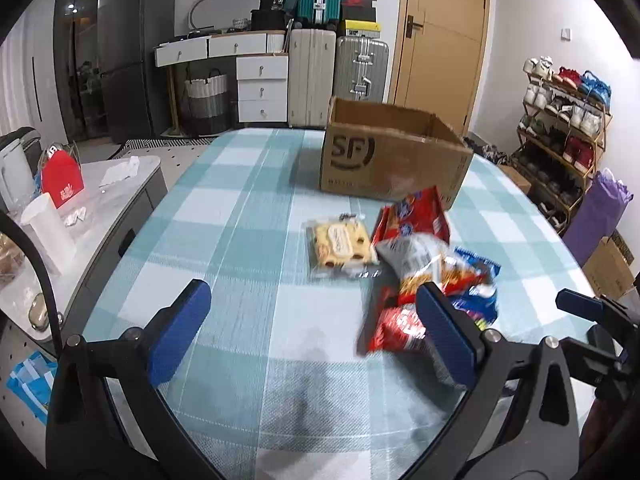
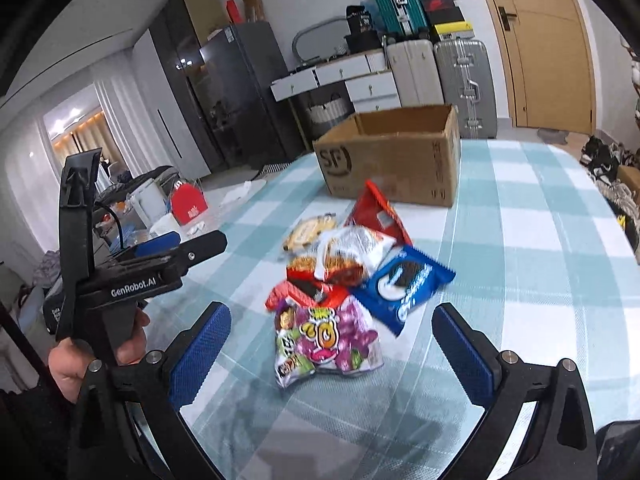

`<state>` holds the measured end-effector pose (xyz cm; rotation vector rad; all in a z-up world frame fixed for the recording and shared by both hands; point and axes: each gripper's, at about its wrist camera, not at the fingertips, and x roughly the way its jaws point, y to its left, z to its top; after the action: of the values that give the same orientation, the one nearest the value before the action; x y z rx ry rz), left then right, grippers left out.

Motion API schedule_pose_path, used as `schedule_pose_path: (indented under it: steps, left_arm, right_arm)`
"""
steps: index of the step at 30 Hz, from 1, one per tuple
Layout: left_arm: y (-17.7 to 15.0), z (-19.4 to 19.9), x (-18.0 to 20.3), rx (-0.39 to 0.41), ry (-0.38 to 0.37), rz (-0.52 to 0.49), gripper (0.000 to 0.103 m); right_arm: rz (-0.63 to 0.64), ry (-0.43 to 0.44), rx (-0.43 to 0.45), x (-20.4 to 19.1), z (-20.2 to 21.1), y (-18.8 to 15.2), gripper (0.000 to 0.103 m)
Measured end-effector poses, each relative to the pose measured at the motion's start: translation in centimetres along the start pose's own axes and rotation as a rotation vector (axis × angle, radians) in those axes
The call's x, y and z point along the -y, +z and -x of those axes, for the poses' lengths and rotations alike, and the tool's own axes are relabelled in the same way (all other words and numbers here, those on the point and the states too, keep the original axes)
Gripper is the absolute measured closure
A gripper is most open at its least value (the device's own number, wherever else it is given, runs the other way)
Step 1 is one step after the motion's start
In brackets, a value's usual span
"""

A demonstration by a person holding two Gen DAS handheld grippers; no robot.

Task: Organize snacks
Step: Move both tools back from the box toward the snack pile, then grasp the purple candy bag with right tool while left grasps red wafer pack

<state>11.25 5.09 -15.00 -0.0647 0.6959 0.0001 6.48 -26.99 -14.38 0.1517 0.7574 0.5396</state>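
Listing what I see from my two wrist cameras, largest first:

Table: round, under a teal-and-white checked cloth point(image 1: 248, 208), bearing everything below.

Cardboard box: brown, marked SF point(image 2: 392, 160), open-topped, upright at the far side of the table, just beyond the snacks.

Snack pile: a loose heap mid-table, between my grippers and the box.

Blue cookie pack point(image 2: 404, 288): on the heap's right side, partly under the silver bag.

Red packet point(image 2: 376, 212): at the far end of the heap, nearest the box, tilted.

Candy bag: purple and white point(image 2: 328, 340), nearest my right gripper.

Silver bag point(image 2: 352, 252): on top of the heap's middle.

Clear biscuit pack point(image 1: 340, 246): lying flat just left of the heap.

Left gripper point(image 1: 312, 328): I have its blue pads spread wide, holding nothing, above the cloth left of the heap; a hand point(image 2: 100, 348) grips its handle.

Right gripper point(image 2: 332, 356): jaws at full spread, empty, the candy bag lying on the cloth beyond and between the pads, untouched.
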Motion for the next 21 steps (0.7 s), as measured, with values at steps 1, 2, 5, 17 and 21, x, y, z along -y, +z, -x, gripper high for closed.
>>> schedule_pose_path:
  steps: [1,2,5,17,21]
  left_arm:
    - [-0.3,-0.2,0.0,-0.003,0.000,-0.003,0.001]
    - [-0.7,-0.5,0.0,-0.010,-0.002,-0.004,0.001]
    - [-1.3,-1.4,-0.1,-0.050,-0.010,0.004,0.001]
    - [-2.3,-3.2,-1.5,-0.094,-0.049,0.051,0.001]
    - [-2.7,-3.4,-2.1,-0.096,-0.051,0.065,0.001]
  right_arm:
    - [-0.007,0.002,-0.014,0.2,-0.5,-0.3,0.001]
    - [-0.012,0.003,-0.024,0.2,-0.9,-0.5,0.001]
    - [-0.034,0.021,-0.053,0.4,-1.9,-0.9,0.001]
    - [-0.105,0.073,-0.169,1.0,-6.6,-1.1,0.001]
    - [-0.092,0.055,-0.184,0.5,-7.5,-0.9,0.001]
